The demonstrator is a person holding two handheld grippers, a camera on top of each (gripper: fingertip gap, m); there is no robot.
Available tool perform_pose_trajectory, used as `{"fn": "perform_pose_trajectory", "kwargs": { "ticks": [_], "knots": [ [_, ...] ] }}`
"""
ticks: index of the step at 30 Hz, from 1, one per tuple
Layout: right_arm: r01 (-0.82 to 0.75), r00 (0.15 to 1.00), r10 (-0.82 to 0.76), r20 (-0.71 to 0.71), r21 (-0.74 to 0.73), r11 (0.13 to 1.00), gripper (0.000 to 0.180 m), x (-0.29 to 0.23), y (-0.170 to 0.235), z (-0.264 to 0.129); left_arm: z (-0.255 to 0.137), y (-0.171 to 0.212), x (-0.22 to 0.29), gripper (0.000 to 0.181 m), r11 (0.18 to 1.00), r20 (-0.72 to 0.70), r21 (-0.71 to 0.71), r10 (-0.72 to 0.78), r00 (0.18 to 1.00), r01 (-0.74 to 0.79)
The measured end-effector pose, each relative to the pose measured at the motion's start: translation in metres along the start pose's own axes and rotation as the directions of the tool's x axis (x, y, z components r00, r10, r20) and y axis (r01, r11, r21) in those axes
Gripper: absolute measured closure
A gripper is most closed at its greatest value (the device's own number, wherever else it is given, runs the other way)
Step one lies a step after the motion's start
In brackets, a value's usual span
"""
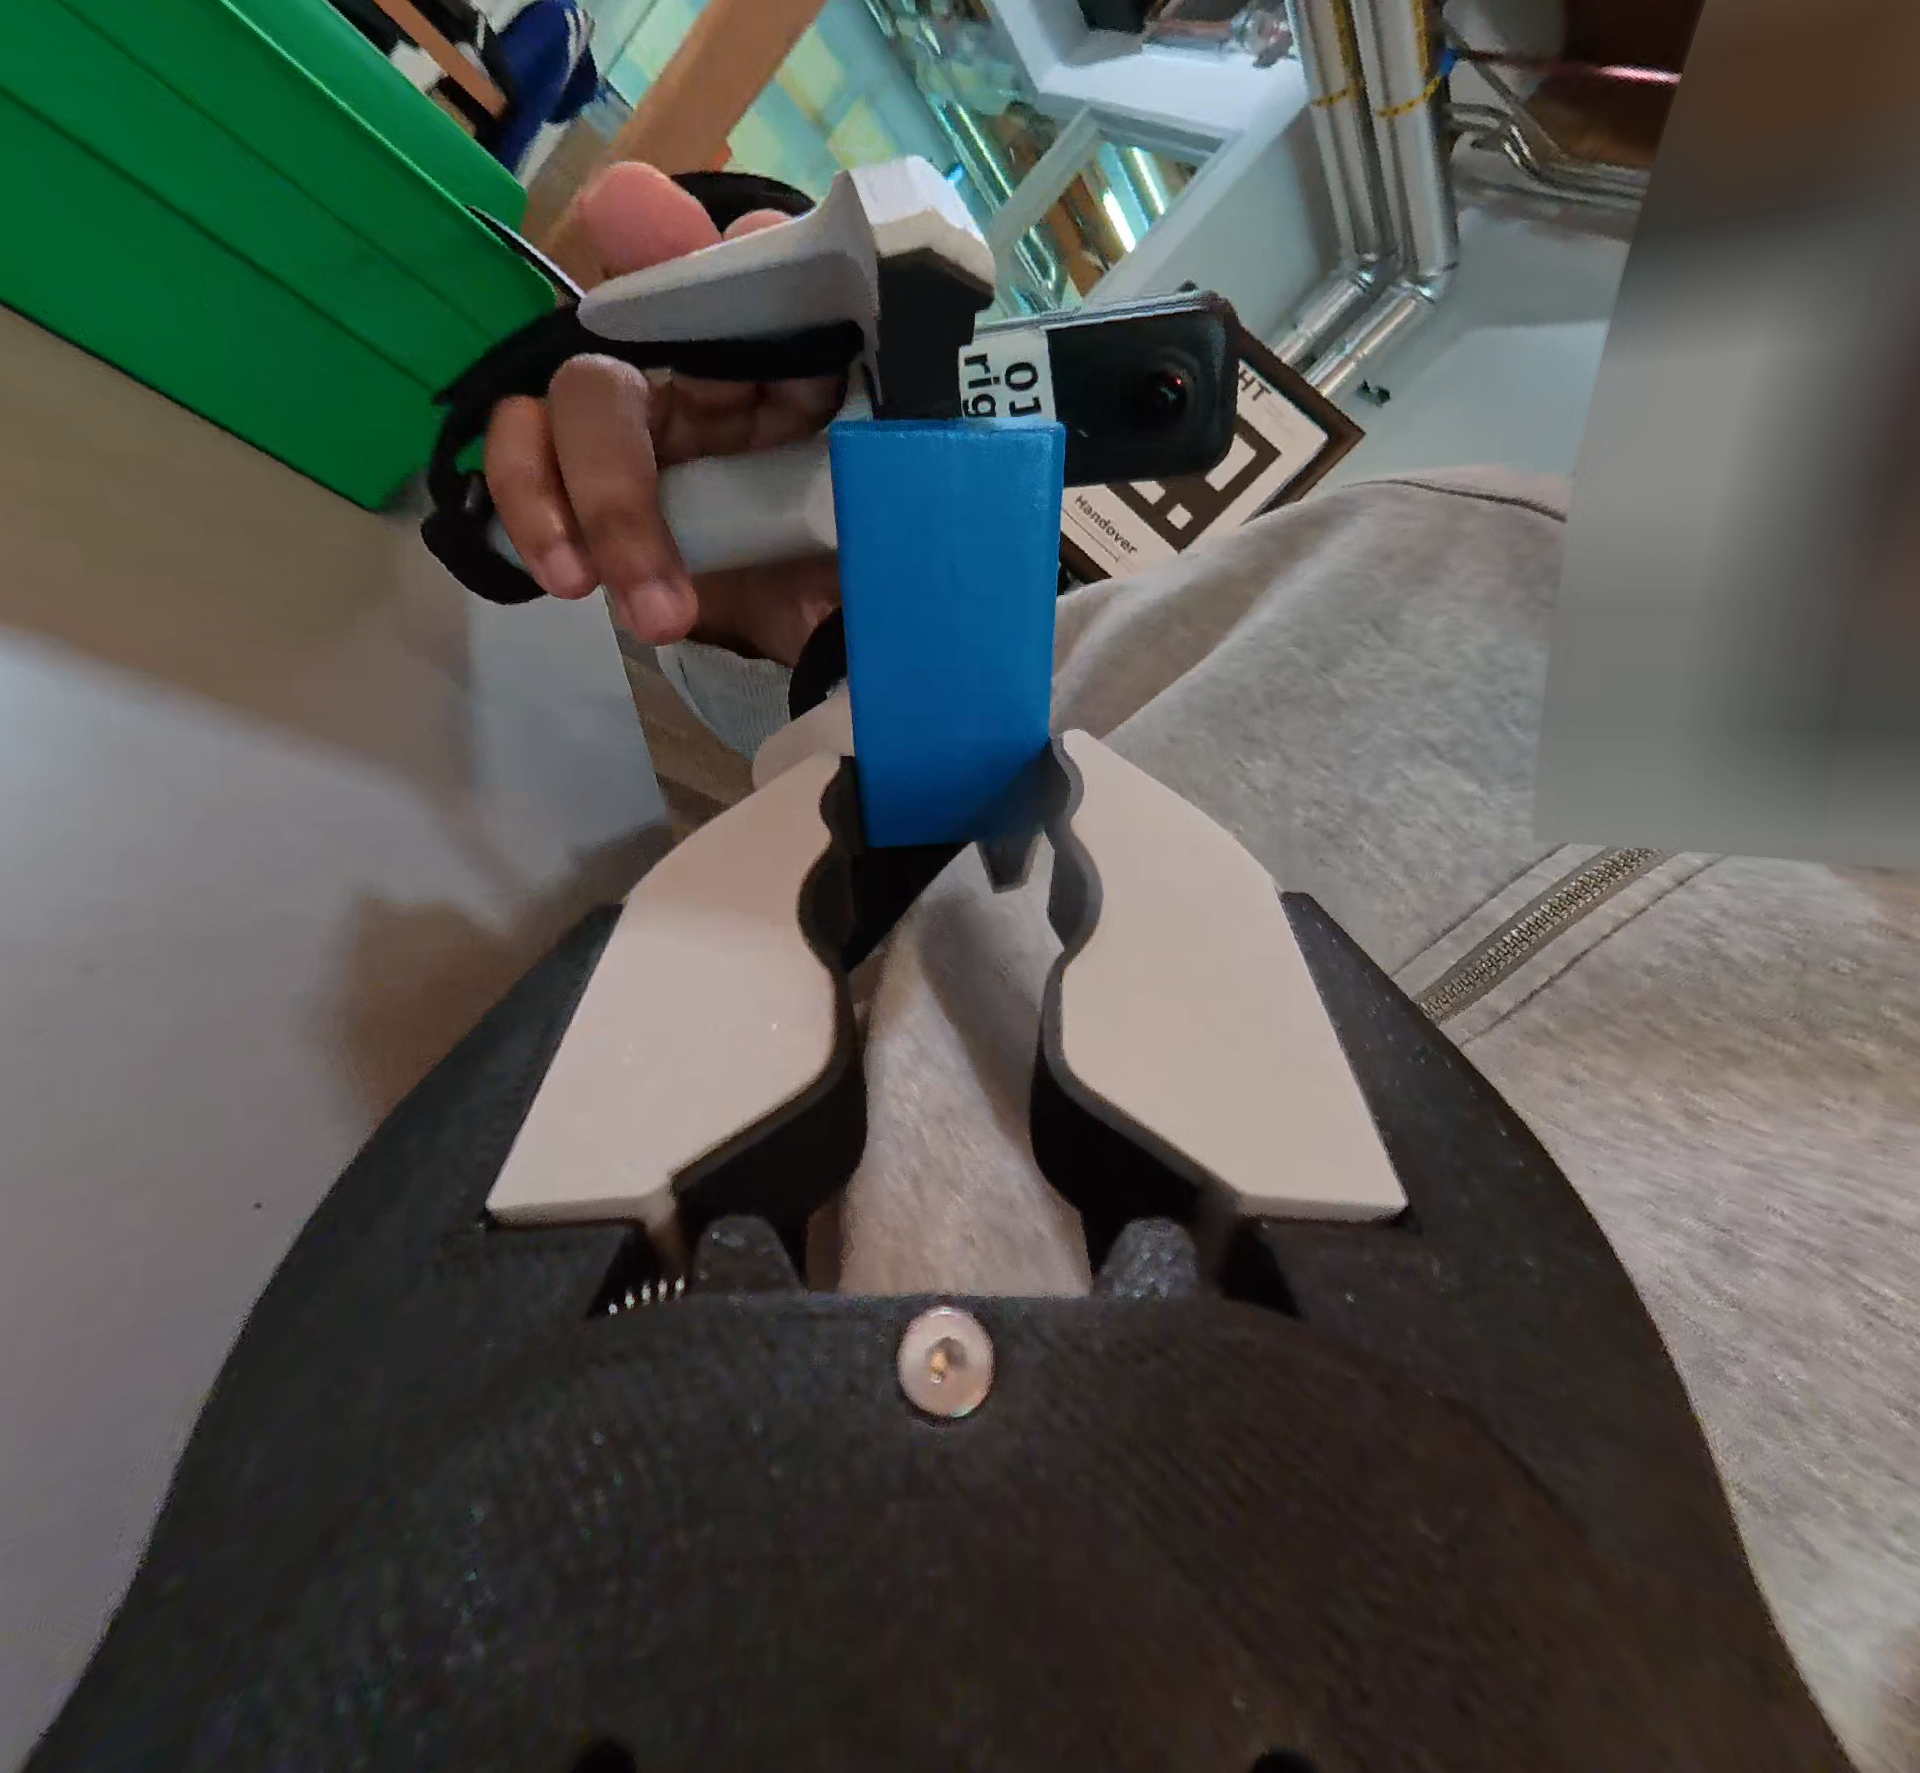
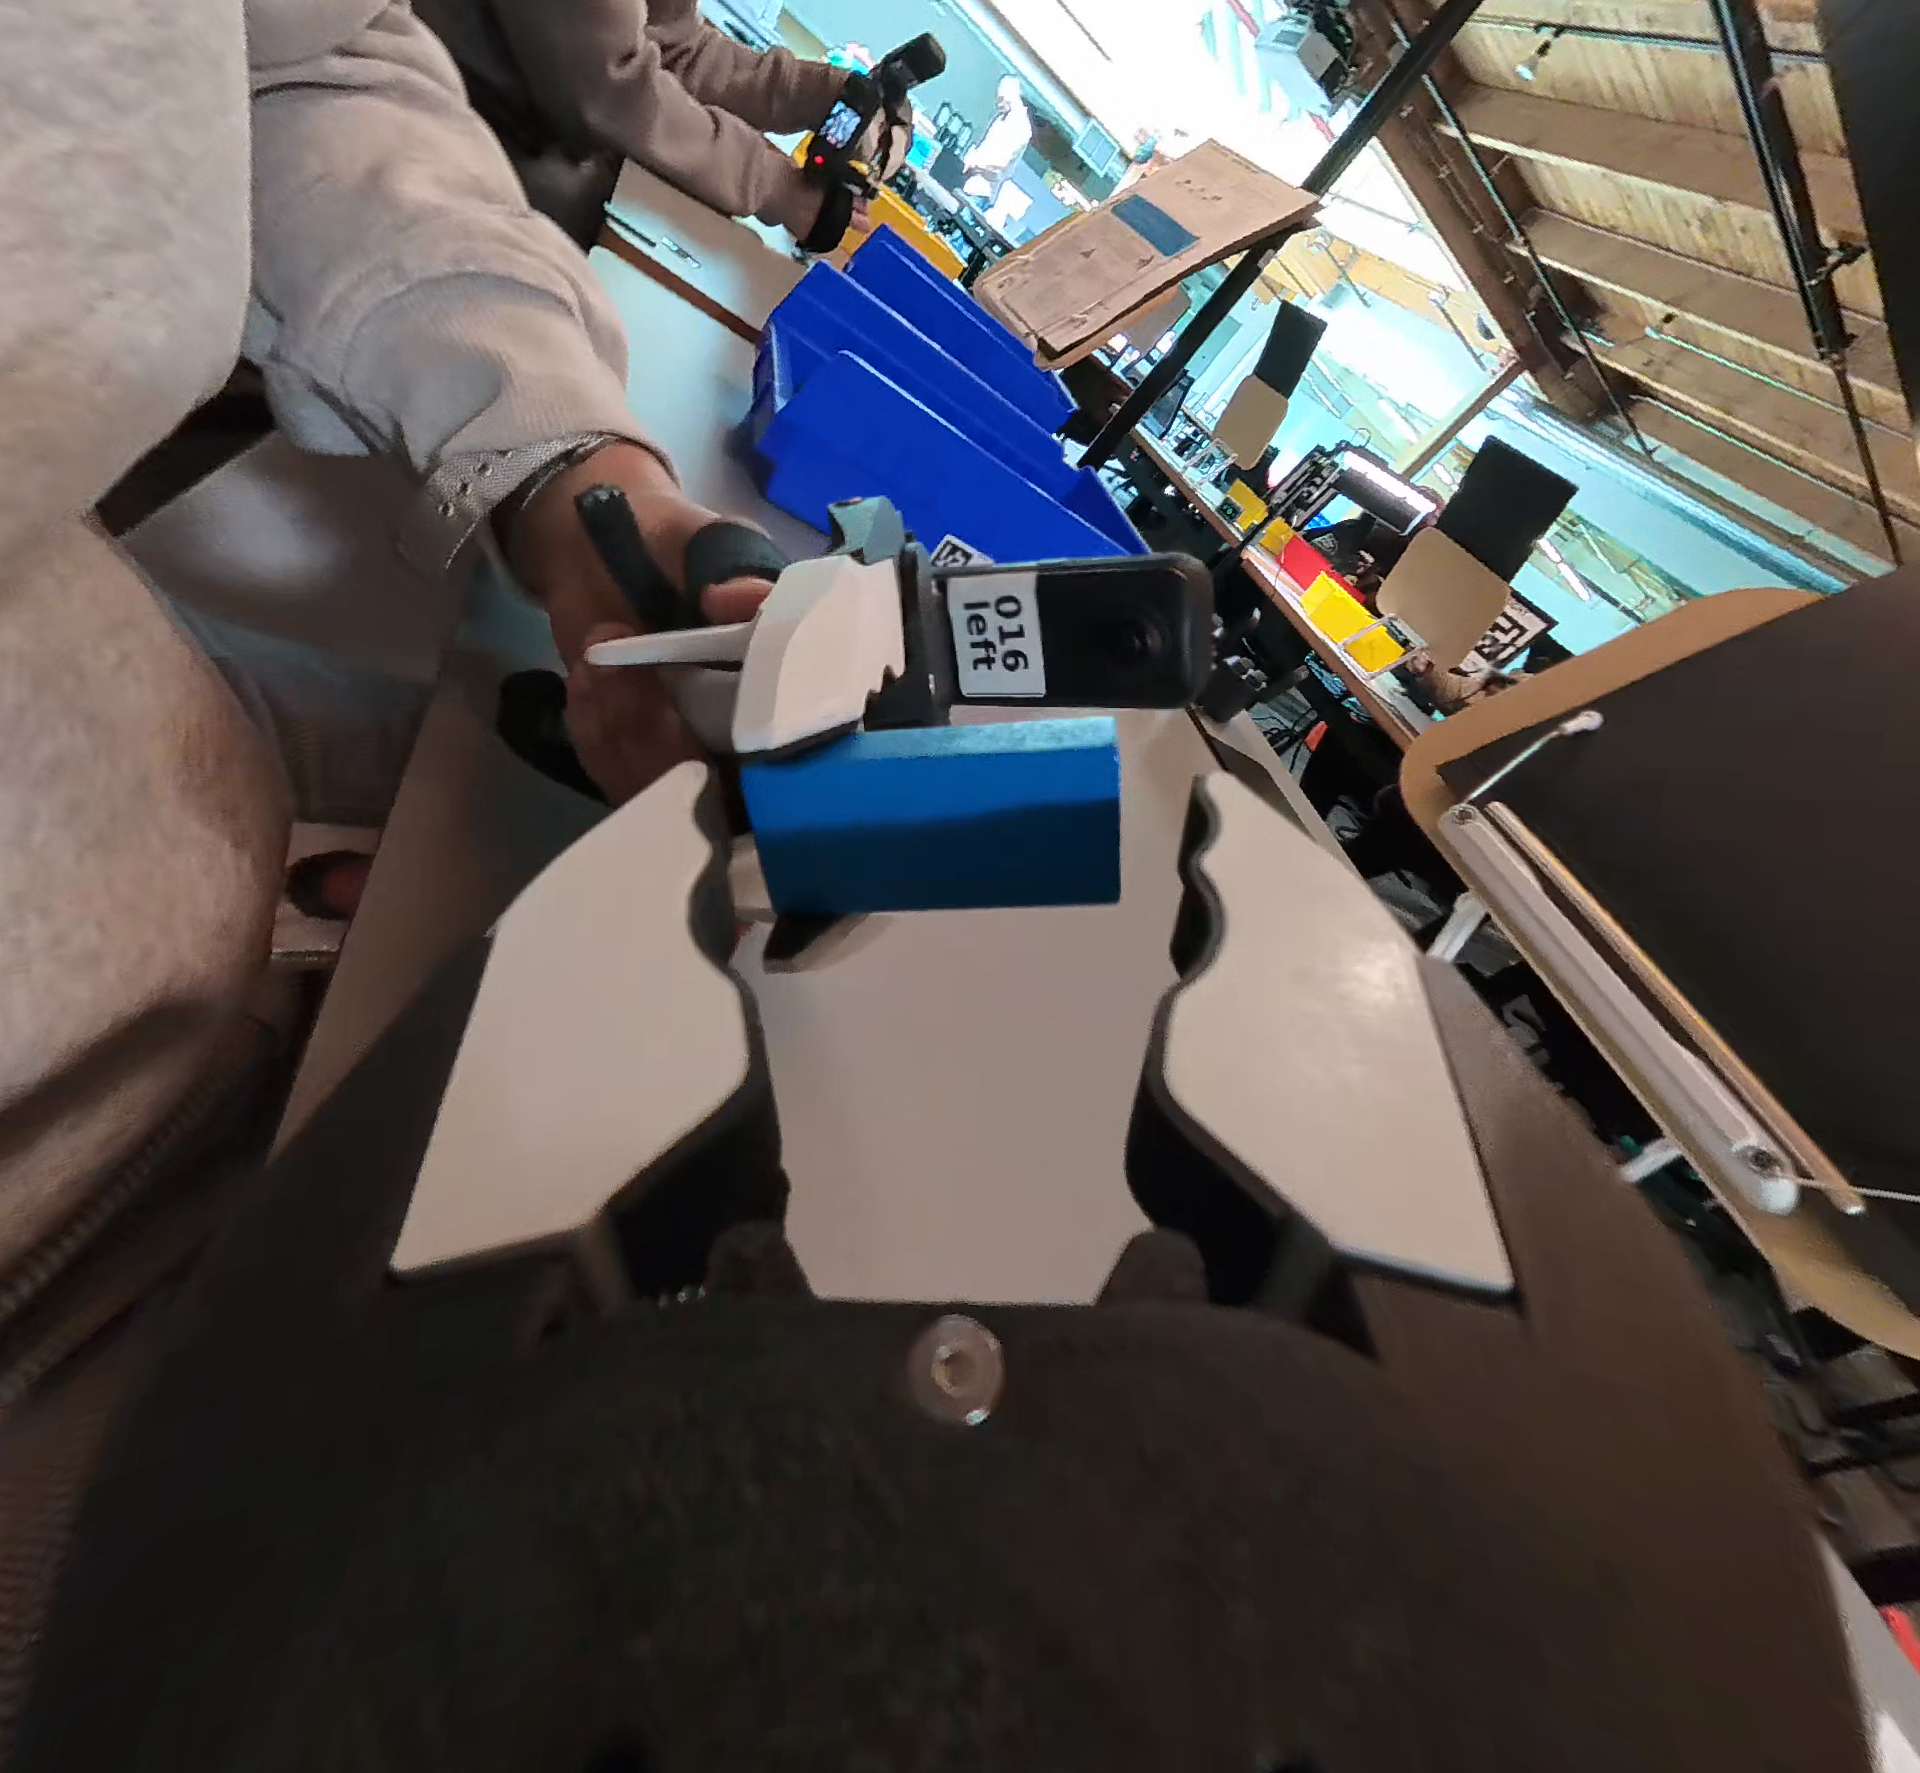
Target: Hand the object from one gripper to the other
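Observation:
A blue rectangular block is clamped at its near end between the fingers of my left gripper, which is shut on it. Its far end reaches the right gripper, held in a hand. In the right wrist view the block lies crosswise between the wide-open fingers of my right gripper. There is a clear gap between the block and the right-hand finger. The left gripper's white finger presses on the block's left end. Both grippers are held in the air above a pale table.
Green bins stand at the left. Blue bins sit on the table beyond the block. The holder's grey hoodie fills the right. Another person's hand with a gripper, a cardboard sheet and a dark panel are farther off. Both grippers' tips are close together, under 4 cm apart.

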State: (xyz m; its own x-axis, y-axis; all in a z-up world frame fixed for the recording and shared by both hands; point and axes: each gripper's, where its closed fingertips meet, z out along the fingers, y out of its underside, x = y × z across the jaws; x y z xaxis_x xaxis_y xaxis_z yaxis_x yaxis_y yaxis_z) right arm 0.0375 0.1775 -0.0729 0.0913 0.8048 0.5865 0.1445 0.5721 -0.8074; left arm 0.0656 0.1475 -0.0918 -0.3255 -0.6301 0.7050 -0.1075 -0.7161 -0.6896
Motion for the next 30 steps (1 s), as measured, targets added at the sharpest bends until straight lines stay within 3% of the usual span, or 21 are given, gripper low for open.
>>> {"fn": "perform_pose_trajectory", "kwargs": {
  "ticks": [4,7,9,11,18,26,30],
  "knots": [
    [0.054,0.998,-0.053,0.032,-0.035,0.998,0.108,-0.008,0.003,0.001,0.002,0.004,0.001,0.146,0.999,-0.026,-0.021,-0.036,0.999,0.036],
    [-0.035,0.999,0.038,0.031,-0.072,0.997,0.11,-0.004,0.004,0.0,0.002,0.002,0.002,0.145,1.0,-0.038,0.001,-0.022,0.999,0.022],
    [-0.105,0.994,0.104,-0.007,-0.053,0.993,0.11,0.005,0.004,-0.002,-0.002,-0.01,-0.002,0.11,0.995,-0.011,0.094,-0.021,1.0,0.022],
    [-0.182,0.983,0.181,-0.038,-0.023,0.983,0.11,0.015,0.008,-0.006,-0.011,-0.021,-0.01,0.099,0.986,0.024,0.165,-0.036,0.999,0.031],
    [-0.353,0.933,0.354,-0.064,0.022,0.935,0.11,0.026,0.023,-0.008,-0.04,-0.039,-0.031,0.105,0.966,0.2,0.237,0.052,0.978,-0.1],
    [-0.28,0.959,0.275,-0.073,-0.067,0.958,0.11,0.014,0.032,0.001,-0.047,-0.037,-0.04,0.111,0.953,0.388,0.133,0.204,0.899,-0.274],
    [-0.221,0.971,0.205,-0.122,-0.141,0.965,0.11,0.015,0.041,0.003,-0.048,-0.043,-0.031,0.112,0.934,0.435,0.162,0.221,0.873,-0.318]
  ]
}}
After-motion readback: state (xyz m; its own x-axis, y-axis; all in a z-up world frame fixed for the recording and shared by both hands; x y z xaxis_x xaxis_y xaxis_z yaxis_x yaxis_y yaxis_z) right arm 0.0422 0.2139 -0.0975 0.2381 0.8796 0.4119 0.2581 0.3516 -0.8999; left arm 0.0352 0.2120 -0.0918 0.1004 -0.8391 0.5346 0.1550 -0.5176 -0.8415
